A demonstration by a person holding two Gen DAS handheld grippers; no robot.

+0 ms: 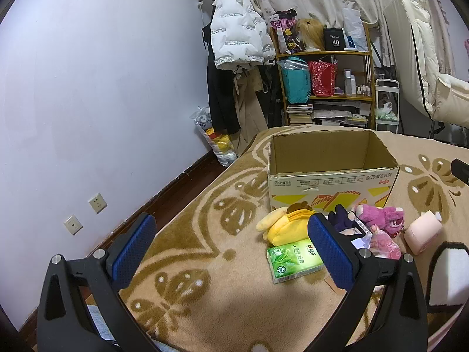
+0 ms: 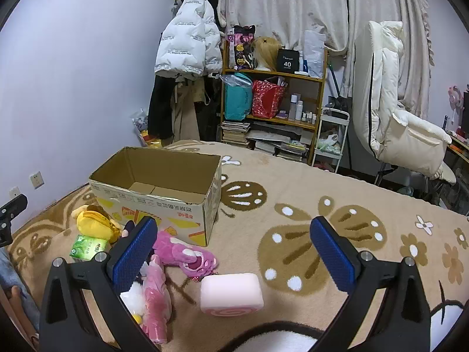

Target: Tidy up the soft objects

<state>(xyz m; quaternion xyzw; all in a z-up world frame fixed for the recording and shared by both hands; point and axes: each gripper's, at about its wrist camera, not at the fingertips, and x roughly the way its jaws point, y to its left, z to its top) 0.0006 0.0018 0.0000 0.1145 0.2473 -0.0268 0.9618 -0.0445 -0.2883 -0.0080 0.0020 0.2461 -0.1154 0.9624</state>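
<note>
Left gripper (image 1: 231,252): fingers (image 1: 133,250) spread wide, holding nothing, above the patterned blanket (image 1: 205,205) of the bed. Its right finger overlaps, in view, a dark glove (image 1: 340,215) and the edge of the green tissue pack (image 1: 294,259); whether it touches them cannot be told.

Right gripper (image 2: 233,253): fingers (image 2: 331,253) likewise wide apart and empty, above the blanket (image 2: 322,187). Between them, in view, lie the pink bear (image 2: 187,253) and the pink sponge block (image 2: 231,293); beside the left finger lie a pink plastic packet (image 2: 156,296) and a white-and-yellow plush (image 2: 133,299).

Soft objects: all lie on the blanket in a loose row in front of the box (image 1: 331,173), outside it. From the left wrist view, left to right: yellow plush (image 1: 285,224) with the tissue pack just in front, glove, bear (image 1: 381,215), packet (image 1: 385,242), sponge (image 1: 422,231). The yellow plush (image 2: 96,223) and tissue pack (image 2: 88,246) are near the box's left front corner.

Box (image 2: 155,202): cardboard, upright, open at the top; only its bare floor shows inside.

Background: a shelf (image 2: 275,99) of bags, bottles and books, a white puffer jacket (image 2: 187,44) hung beside it, curtains (image 2: 293,6) behind.
</note>
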